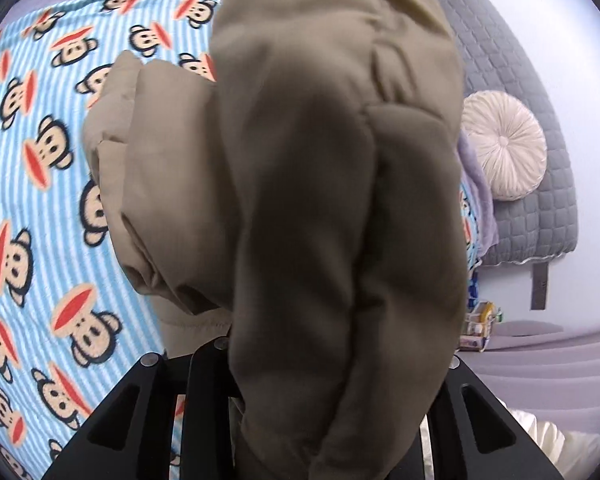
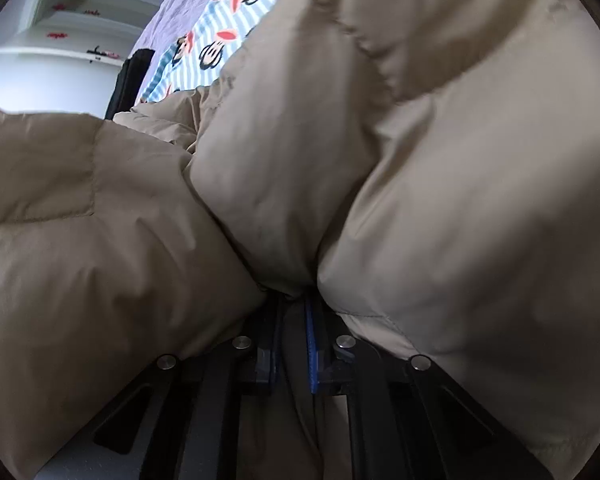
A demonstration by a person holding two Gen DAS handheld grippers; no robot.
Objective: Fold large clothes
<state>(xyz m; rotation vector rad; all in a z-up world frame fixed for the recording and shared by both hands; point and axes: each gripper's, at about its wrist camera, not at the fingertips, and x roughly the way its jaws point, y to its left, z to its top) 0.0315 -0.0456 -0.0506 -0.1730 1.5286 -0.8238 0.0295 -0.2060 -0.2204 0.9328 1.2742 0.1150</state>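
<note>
One tan jacket (image 1: 320,200) hangs lengthwise away from camera.

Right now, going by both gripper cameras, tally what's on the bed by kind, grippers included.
Tan puffer jacket: 1
Monkey-print blanket: 1
Round cream cushion: 1
Left hand-held gripper, closed on the jacket: 1
Right hand-held gripper, closed on the jacket: 1
Total: 5

Puffy jacket (image 1: 320,200) blocks ahead; striped blanket (image 1: 32,200) lies open left
</note>
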